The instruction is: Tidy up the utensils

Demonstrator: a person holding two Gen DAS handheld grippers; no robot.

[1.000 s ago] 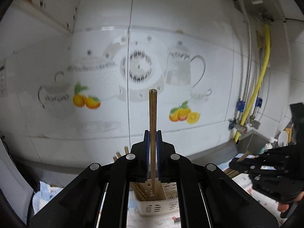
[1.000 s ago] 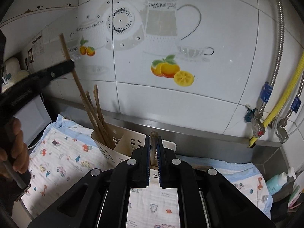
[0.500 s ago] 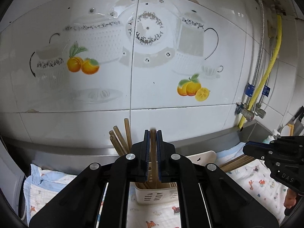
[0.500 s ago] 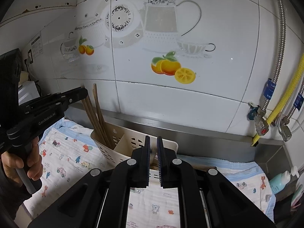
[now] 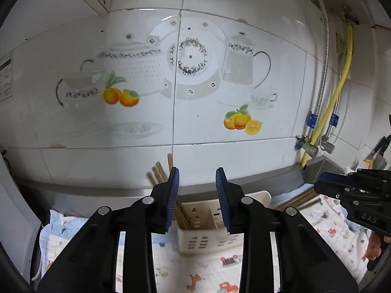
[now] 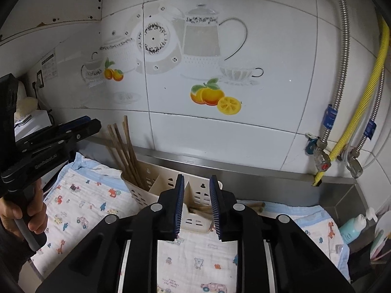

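— What's in the white caddy?

— I see brown chopsticks leaning in its left compartment; a few more lie low in the right one. It sits on the printed cloth over my desk, near the tiled wall.

— Tools?

— Left tool and right tool: jaws opening, nothing between. More chopsticks lie right of the caddy.

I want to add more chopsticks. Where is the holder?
In the right wrist view, the holder stands on the printed cloth against the tiled wall, just beyond the right gripper.
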